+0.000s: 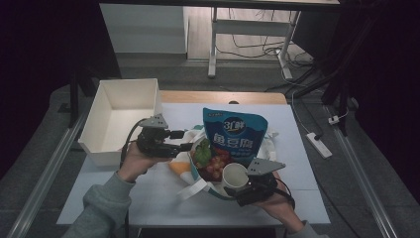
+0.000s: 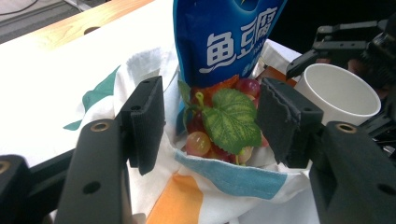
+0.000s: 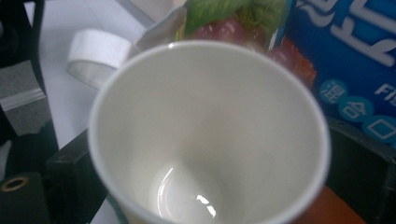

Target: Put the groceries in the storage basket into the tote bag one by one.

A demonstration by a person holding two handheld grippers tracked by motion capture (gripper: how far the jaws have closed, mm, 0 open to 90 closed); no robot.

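- Right gripper (image 1: 242, 184) clamps a white paper cup (image 1: 234, 177) between its jaws; in the right gripper view the cup (image 3: 210, 135) stands mouth up, with a black jaw against each side of it.
- That cup sits at the near right edge of a cloth tote bag (image 1: 210, 186), touching it, near the front of the white table (image 1: 163, 198).
- Left gripper (image 1: 190, 141) reaches in from the left with its jaws spread wide and nothing between them; in the left gripper view the fingers (image 2: 147, 121) straddle the bag's open mouth (image 2: 233, 179).
- Inside the bag lie red grapes with a green leaf (image 2: 231, 121), and behind them a blue snack pouch (image 1: 234, 133) stands upright on the far side.
- An open white box (image 1: 119, 116) rests at the far left of the table, well apart from the cup.
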